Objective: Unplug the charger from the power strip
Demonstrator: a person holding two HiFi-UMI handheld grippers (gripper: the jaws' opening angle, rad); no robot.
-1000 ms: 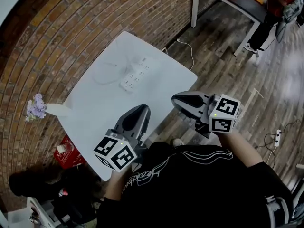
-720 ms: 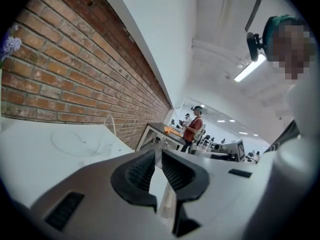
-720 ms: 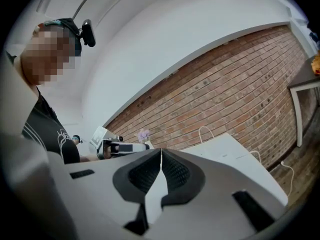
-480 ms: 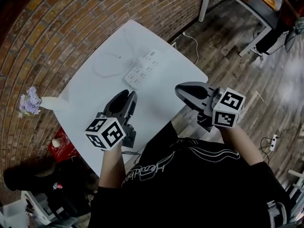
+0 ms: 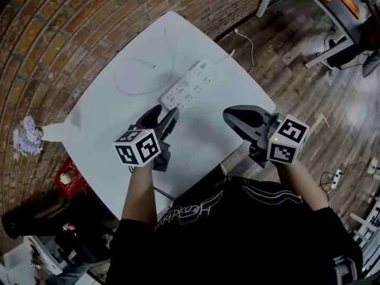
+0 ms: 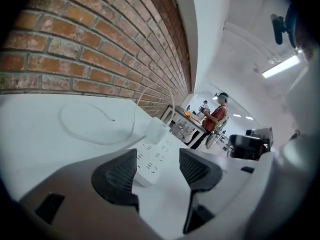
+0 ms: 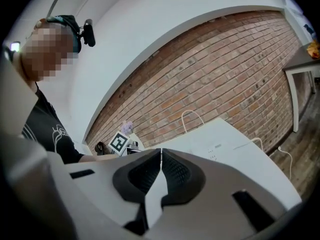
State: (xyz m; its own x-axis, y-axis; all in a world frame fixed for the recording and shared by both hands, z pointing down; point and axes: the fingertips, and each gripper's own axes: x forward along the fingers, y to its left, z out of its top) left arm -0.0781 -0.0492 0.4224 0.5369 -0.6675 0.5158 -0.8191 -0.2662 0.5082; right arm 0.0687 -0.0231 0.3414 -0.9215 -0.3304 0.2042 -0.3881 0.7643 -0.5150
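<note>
Jaws on the left gripper (image 5: 165,113) are opening and already spread wide, nothing clamped. In the left gripper view the near end of the power strip (image 5: 189,88) sits in the gap between the pads, but they don't touch it. Right gripper (image 5: 230,115) has its jaws closed flat together, empty.

The charger (image 6: 157,130) is that white block plugged in toward the far end of the strip, which lies on the white bench (image 5: 119,129) near the brick wall with a thin white cable (image 5: 136,79) looped beside it.

My guess is the charger is light, hard plastic with smooth sides, so a bit slippery. I'd pinch it across two opposite flat faces and pull straight out. The strip looks light too and would probably lift with it unless the other gripper pins it down.

Pose-wise, the left hand reaches out over the bench and tilts down at the strip's near end, while the right hangs closer to level over the bench's near edge, well apart from the strip
</note>
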